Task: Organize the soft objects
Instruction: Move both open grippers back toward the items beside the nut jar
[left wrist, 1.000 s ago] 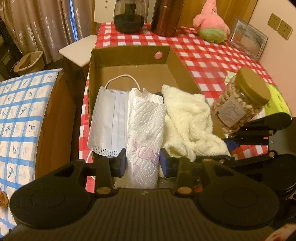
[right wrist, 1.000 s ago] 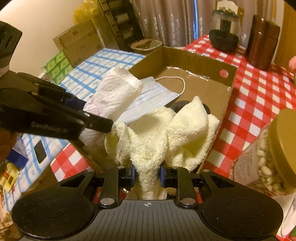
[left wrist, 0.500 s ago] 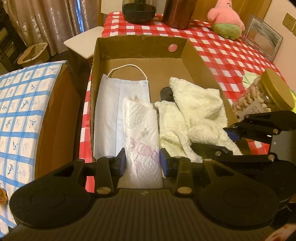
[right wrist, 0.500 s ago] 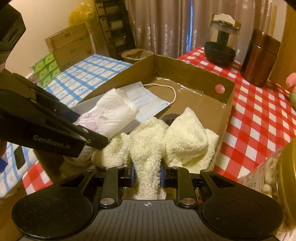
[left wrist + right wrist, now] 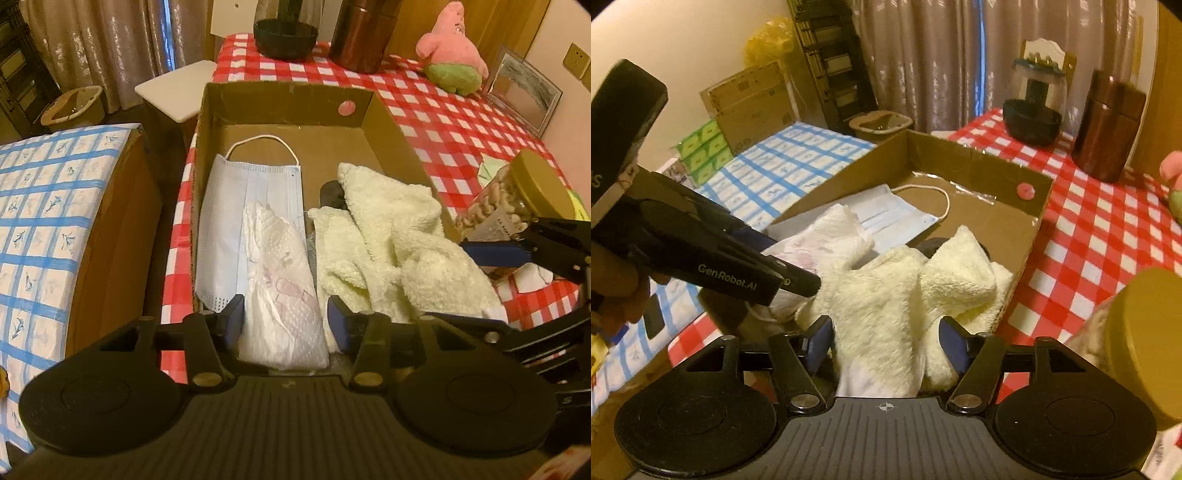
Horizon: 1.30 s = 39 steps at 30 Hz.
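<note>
**Both soft items released into the box**

Left gripper (image 5: 284, 319) has just spread, its jaws loose around the paper towel (image 5: 282, 280) lying on the face mask (image 5: 236, 218). Right gripper (image 5: 884, 341) has likewise opened off the cream towel (image 5: 905, 291) (both inside the cardboard box (image 5: 288, 99)). Next, probably: withdraw both cleanly.

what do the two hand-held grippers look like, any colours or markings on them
Both are matte black plastic. The left hand-held gripper has blue pads on its fingers, two round discs on a ribbed base, and brass-coloured pivot screws. The right hand-held gripper matches it. White "GenRobot.AI" lettering runs along the left one's side in the right wrist view.
</note>
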Each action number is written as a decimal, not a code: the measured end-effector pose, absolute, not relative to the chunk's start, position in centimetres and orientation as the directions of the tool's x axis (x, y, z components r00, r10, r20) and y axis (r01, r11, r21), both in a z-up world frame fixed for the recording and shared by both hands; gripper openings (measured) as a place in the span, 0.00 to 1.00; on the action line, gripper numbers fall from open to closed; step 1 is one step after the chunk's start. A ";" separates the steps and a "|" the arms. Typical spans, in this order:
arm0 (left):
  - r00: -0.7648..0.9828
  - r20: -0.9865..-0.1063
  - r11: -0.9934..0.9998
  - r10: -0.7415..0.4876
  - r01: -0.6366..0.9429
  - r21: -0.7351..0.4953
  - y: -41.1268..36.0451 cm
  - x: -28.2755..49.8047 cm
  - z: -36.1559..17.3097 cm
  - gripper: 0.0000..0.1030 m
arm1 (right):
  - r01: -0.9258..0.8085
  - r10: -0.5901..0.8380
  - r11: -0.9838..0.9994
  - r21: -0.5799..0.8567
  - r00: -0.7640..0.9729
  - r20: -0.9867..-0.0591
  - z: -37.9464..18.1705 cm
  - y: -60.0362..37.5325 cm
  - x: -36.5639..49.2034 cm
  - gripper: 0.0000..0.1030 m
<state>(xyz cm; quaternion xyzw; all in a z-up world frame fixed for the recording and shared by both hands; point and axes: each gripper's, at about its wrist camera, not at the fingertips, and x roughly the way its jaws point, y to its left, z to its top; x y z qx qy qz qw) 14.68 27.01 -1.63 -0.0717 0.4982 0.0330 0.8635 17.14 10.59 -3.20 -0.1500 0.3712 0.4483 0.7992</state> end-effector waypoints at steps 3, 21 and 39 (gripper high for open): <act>0.513 -0.859 0.987 -0.010 -0.133 -0.091 26.8 14.0 -0.8 0.45 | -0.829 0.618 0.552 0.088 0.335 -0.711 -2.0 9.8 16.4 0.64; 0.630 -0.777 0.985 0.006 -0.136 -0.103 23.2 10.0 4.8 0.47 | -0.705 0.615 0.704 0.084 0.547 -0.567 4.9 -1.9 14.3 0.65; 0.734 -0.662 0.985 -0.148 0.047 -0.169 11.2 9.1 8.4 0.51 | -0.411 0.409 0.902 0.133 0.717 -0.564 3.4 -17.0 11.9 0.65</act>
